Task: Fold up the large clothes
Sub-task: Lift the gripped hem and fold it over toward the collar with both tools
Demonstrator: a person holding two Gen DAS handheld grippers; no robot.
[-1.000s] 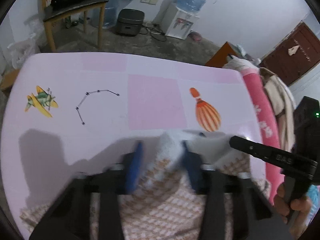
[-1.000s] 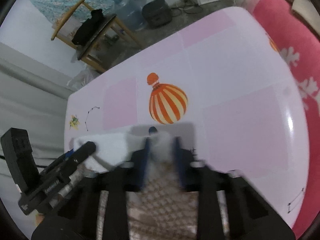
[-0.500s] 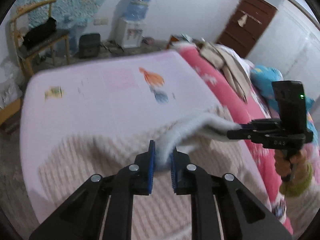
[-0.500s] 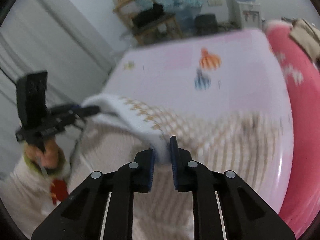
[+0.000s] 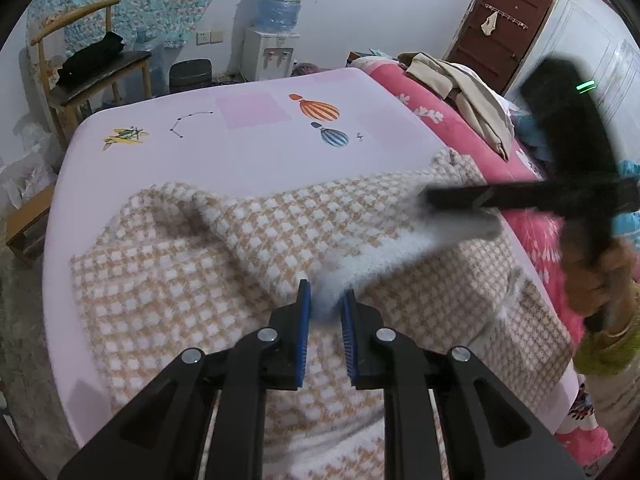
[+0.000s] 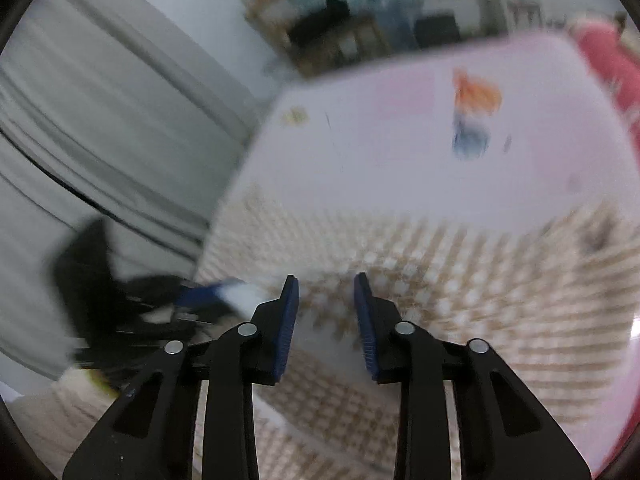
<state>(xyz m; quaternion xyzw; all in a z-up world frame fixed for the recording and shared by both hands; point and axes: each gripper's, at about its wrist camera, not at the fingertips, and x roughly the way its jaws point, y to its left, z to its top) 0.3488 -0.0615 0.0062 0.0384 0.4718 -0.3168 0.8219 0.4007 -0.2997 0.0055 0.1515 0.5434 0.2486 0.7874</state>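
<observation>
Between the blue pads of the left gripper [image 5: 325, 300], a fuzzy white edge of the checked garment [image 5: 248, 248] is sitting, with the jaws standing a little apart around it; whether they are pinching the cloth or only bracketing it I cannot tell. Over on the other side, the right gripper [image 6: 326, 292] is hanging with its jaws spread wide, and in its own blurred view nothing is lying between the pads. From the left wrist view it is showing as a dark streak next to the same white edge, apparently touching it.

Outward from both tools, the tan-and-white garment is lying spread over the near half of the pink sheet [image 5: 248, 152], rumpled, with a raised ridge toward its left side and its right border reaching toward the red quilt [image 5: 448, 120].

My judgement: the risk is the lifted edge dropping unevenly. One side is free, so any pull from the left alone would be dragging the cloth askew and bunching that ridge further.
</observation>
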